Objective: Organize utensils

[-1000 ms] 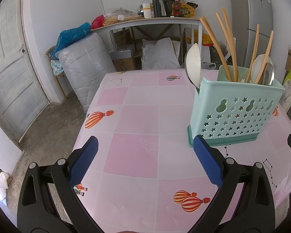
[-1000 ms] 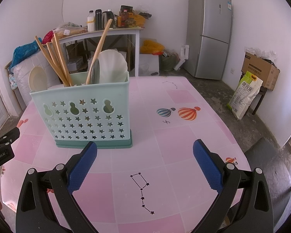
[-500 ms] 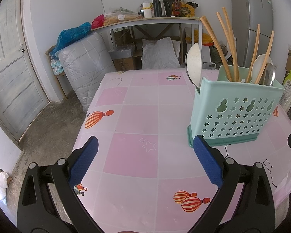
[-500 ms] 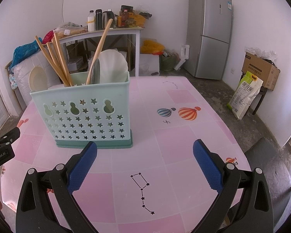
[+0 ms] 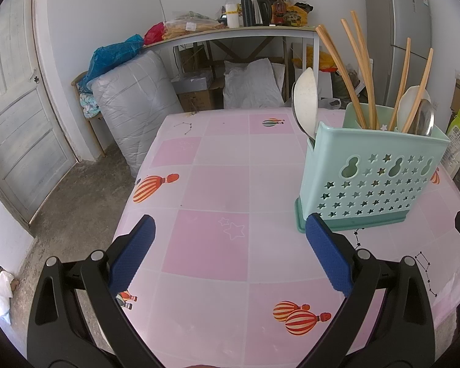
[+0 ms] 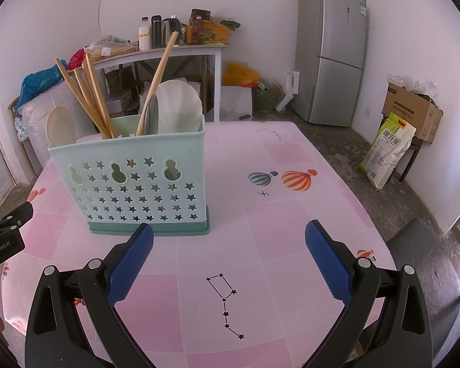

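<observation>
Both grippers hang over the pink bench (image 6: 291, 220) with fingers spread wide, holding nothing. The left gripper (image 5: 230, 254) has the mint utensil caddy (image 5: 374, 181) ahead to its right; from the right gripper (image 6: 230, 257), the caddy (image 6: 138, 181) stands ahead-left, wooden chopsticks (image 6: 89, 98) and spoons upright inside.

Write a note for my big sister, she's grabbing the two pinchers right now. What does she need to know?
Left gripper: open, holding nothing, above the pink table.
Right gripper: open, holding nothing, just in front of the mint utensil holder.
The holder stands upright on the table between the two grippers. In it: wooden chopsticks, a cream spoon at the left end, a white ladle and a metal spoon at the right end.
Done: all the utensils in view stand in the holder; none show loose on the table.
Left: likely nothing to pick up; glance past the camera edges for strays.
</observation>
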Motion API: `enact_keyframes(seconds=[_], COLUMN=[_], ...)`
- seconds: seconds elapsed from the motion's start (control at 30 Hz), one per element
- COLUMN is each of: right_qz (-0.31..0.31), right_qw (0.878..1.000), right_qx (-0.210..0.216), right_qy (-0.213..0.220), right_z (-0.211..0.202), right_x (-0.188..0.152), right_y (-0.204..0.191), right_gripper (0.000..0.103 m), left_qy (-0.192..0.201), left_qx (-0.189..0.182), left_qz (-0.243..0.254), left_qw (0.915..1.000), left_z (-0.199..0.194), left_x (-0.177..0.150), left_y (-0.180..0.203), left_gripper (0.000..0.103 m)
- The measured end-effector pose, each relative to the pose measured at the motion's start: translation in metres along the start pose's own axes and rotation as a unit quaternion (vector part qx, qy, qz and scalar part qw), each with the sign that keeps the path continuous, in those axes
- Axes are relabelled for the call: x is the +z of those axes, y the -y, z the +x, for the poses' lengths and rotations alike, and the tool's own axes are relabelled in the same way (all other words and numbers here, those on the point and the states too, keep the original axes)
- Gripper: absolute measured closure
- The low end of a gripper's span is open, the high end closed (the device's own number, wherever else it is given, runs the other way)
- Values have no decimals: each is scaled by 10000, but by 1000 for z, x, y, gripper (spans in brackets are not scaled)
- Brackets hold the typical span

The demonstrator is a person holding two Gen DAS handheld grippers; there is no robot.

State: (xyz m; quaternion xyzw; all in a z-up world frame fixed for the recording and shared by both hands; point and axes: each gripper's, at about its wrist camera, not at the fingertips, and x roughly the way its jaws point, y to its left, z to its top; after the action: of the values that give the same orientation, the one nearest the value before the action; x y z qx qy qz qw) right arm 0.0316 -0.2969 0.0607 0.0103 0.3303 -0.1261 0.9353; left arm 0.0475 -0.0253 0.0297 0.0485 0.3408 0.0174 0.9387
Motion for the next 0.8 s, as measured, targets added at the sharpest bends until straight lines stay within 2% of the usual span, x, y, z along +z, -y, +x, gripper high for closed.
enact_keyframes(seconds=[0.8], right_qz=[4], right_qw=[10000], right_qx=[12], right_qy=[-7], right_z=[0], right_x=[0], right_y=[1], right_gripper=[7], left_qy=[-54], left_qx=[-4], left_qz=[-14], left_qw=[10000], left_z=[5], left_x=[-5], left_y=[-1], left_gripper=[9])
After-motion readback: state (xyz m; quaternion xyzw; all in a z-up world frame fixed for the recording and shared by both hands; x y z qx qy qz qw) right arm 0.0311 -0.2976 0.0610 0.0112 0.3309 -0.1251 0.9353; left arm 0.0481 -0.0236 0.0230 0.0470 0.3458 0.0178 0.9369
